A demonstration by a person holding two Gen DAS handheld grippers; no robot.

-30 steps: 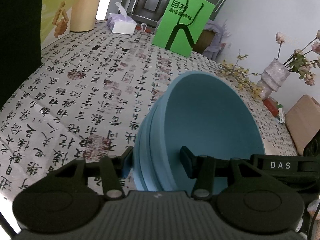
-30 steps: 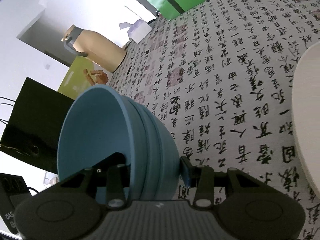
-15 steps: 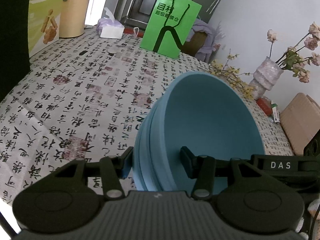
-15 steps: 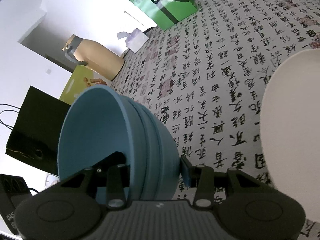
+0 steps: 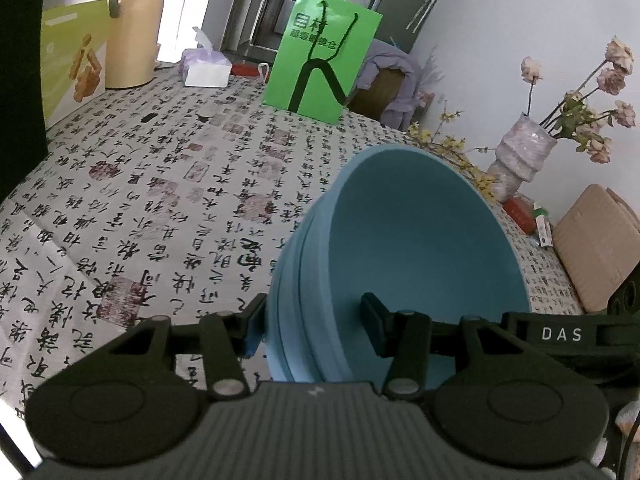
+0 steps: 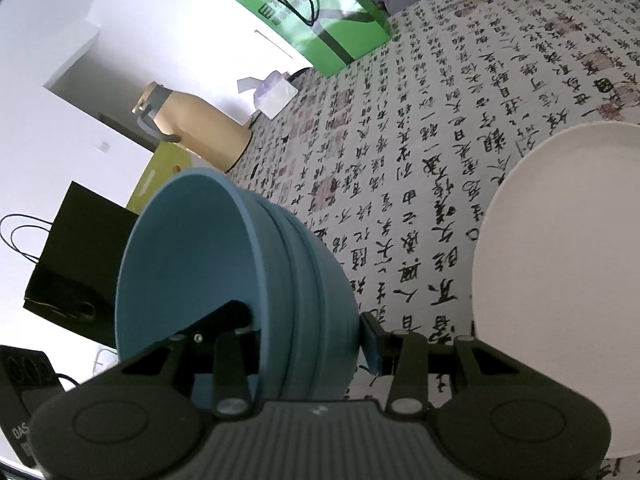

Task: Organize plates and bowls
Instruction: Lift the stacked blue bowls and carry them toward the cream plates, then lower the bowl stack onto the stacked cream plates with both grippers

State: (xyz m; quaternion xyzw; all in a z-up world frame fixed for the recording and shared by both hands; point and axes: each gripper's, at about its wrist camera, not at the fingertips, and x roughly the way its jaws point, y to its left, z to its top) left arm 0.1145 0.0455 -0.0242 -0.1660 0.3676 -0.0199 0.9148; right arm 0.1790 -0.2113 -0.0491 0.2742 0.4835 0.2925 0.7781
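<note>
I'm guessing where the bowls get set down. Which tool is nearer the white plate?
Right. The white plate lies just beside the right tool, which grips the blue bowls. The left tool grips the bowls too, but its view shows no plate.

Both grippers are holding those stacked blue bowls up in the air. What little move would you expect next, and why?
Probably a short carry toward the white plate, then lowering. The left gripper and right gripper each clamp the rim of the nested blue bowls, one finger inside and one outside, held above the tablecloth. The plate lies bare just to the right in the right wrist view, a likely spot for them.
</note>
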